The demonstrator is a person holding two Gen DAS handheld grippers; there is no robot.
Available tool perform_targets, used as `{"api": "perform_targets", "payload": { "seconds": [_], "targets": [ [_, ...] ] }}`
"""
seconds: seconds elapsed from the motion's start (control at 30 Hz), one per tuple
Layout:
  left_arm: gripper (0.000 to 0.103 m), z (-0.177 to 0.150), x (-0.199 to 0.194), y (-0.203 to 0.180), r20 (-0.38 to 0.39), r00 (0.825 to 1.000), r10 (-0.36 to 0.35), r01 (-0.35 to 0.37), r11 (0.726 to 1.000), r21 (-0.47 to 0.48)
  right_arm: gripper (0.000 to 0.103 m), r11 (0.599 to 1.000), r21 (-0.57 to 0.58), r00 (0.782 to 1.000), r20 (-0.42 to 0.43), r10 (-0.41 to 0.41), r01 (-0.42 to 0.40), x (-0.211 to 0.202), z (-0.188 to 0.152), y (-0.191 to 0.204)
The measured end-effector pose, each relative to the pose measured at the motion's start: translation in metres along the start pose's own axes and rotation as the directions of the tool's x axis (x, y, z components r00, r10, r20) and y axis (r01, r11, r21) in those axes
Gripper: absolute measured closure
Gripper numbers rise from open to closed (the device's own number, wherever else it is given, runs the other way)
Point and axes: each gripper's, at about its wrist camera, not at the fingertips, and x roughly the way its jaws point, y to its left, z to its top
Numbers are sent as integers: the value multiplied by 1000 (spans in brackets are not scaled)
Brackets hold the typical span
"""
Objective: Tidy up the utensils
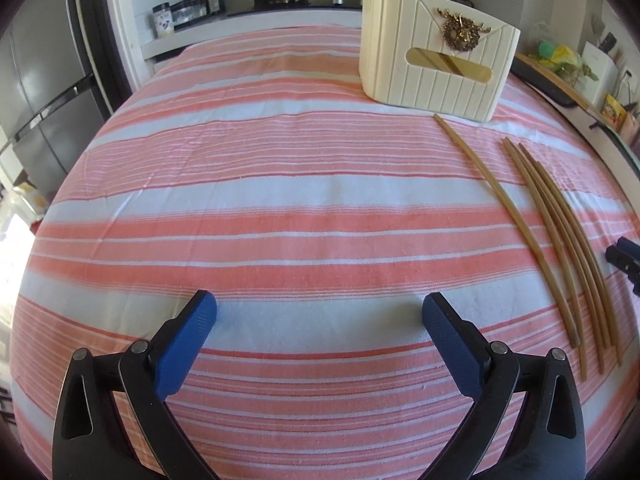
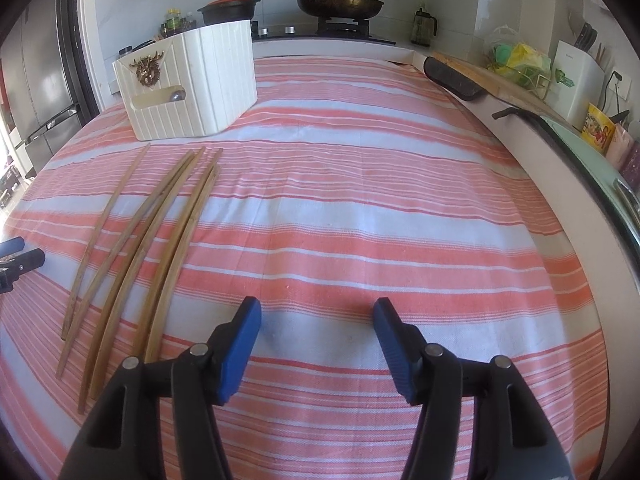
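Observation:
Several wooden chopsticks (image 1: 560,232) lie side by side on the striped cloth, at the right of the left wrist view and at the left of the right wrist view (image 2: 140,240). A cream ribbed holder box (image 1: 436,52) with a gold ornament stands beyond their far tips; it also shows in the right wrist view (image 2: 188,80). My left gripper (image 1: 319,312) is open and empty, left of the chopsticks. My right gripper (image 2: 316,316) is open and empty, right of the chopsticks. The right gripper's tip (image 1: 624,258) shows at the left wrist view's right edge.
The pink and white striped cloth (image 2: 360,220) covers the table. A stove with a pot (image 2: 230,8) and a lidded pan (image 2: 340,4) stands behind. A counter edge with a dark tray (image 2: 452,78), a sink and clutter runs along the right. A fridge (image 1: 44,92) stands at the left.

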Motion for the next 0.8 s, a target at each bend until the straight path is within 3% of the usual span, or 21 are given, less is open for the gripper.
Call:
{"api": "perform_targets", "payload": {
  "seconds": [0.8],
  "targets": [
    [0, 1, 1, -1, -4, 1000, -4, 4, 1000, 4, 42, 1000, 4, 1000, -2, 4, -4, 0, 0, 0]
  ]
}}
